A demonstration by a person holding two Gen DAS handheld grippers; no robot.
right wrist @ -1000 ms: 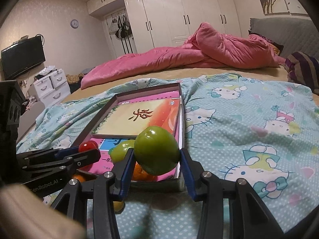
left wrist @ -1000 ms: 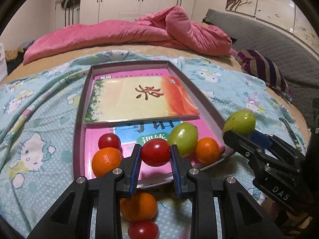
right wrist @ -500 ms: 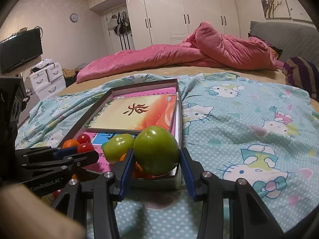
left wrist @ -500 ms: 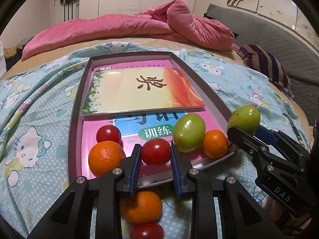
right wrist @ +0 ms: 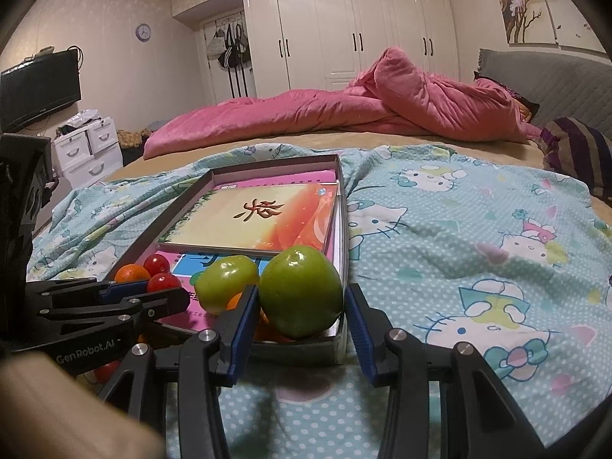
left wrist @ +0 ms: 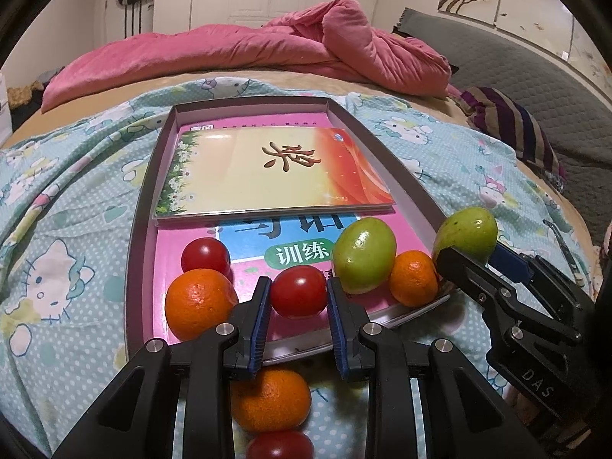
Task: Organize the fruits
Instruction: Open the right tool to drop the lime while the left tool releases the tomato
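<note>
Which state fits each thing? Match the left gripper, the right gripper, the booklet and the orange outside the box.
Things:
1. left gripper
2. right gripper
3. booklet
4. orange outside the box

States:
a. lies on the blanket
b. grips a green fruit
c. lies on the pink book
d. grips a tomato

Pairs: 1-d, 2-b, 3-c, 4-a

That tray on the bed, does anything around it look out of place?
Yes. An orange and a red tomato lie on the bedsheet just outside the tray, while the other loose fruit sits inside on the books.
</note>
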